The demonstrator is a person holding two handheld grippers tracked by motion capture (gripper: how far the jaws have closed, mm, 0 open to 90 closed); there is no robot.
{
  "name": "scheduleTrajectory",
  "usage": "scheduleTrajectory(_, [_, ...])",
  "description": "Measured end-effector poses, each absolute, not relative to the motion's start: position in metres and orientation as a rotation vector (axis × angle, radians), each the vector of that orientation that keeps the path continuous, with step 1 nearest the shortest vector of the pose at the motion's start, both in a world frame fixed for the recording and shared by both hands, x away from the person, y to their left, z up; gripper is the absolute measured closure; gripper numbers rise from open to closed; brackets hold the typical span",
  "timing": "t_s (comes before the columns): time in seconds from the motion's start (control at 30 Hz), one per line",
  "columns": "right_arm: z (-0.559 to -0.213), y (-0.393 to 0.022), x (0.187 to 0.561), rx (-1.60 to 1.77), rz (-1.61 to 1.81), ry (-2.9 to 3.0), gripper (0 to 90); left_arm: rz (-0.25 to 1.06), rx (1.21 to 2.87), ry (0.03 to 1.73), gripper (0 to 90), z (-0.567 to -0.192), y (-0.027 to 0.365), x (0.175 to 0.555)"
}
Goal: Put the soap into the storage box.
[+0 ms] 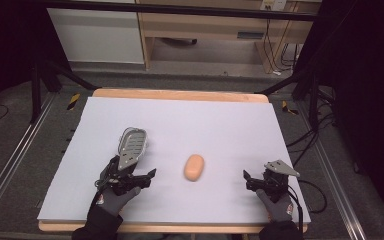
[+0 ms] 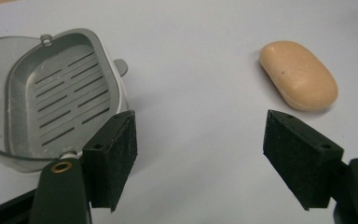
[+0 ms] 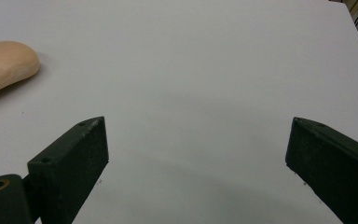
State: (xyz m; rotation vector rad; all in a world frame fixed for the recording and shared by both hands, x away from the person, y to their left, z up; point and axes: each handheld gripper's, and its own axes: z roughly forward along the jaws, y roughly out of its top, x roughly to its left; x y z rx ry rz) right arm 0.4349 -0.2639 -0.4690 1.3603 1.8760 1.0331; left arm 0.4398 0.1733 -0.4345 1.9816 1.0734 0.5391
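Both pairs of jaws stand spread wide with nothing between them. In the left gripper view we see our left gripper (image 2: 200, 154) with bare white table showing in the gap, and in the right gripper view the right gripper (image 3: 196, 163) is parted the same way over the plain surface.

From the high view, the left gripper (image 1: 145, 177) sits near the front left of the table (image 1: 230, 120), held by a gloved hand (image 1: 111, 200), and the right gripper (image 1: 247, 179) sits near the front right in the other gloved hand (image 1: 279, 205). Both point inward toward the middle.

Between them, apart from both, lies a peach-coloured bar of soap (image 1: 194, 167), resting flat on the white table top. In the left gripper view the soap (image 2: 298, 74) is ahead of the right-hand jaw, not touching it; in the right gripper view its end (image 3: 4, 65) shows at the far left edge.

A grey soap dish (image 1: 131, 142) with a slotted drain insert lies just beyond the left gripper. In the left gripper view the dish (image 2: 51, 98) sits in a clear outer tray, its near rim right beside the left-hand jaw; we cannot tell whether they touch.

We can read no brand, label or writing on the soap, the dish or the grippers.
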Motion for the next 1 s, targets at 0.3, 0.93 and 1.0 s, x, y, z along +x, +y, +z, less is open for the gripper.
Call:
scheduleTrajectory(0.3, [-0.469, -0.264, 0.435, 1.353, 1.032, 1.874, 5.9, 0.549, 1.984, 1.052, 25.2, -0.430, 0.161, 0.444])
scheduleTrajectory(0.93, [-0.468, -0.264, 0.435, 1.362, 1.029, 1.875, 5.7, 0.534, 2.012, 1.000, 25.0, -0.419, 0.123, 0.458])
scheduleTrajectory(1.0, [-0.468, -0.264, 0.435, 1.361, 1.028, 1.873, 5.7, 0.529, 2.018, 0.997, 25.0, -0.419, 0.116, 0.460])
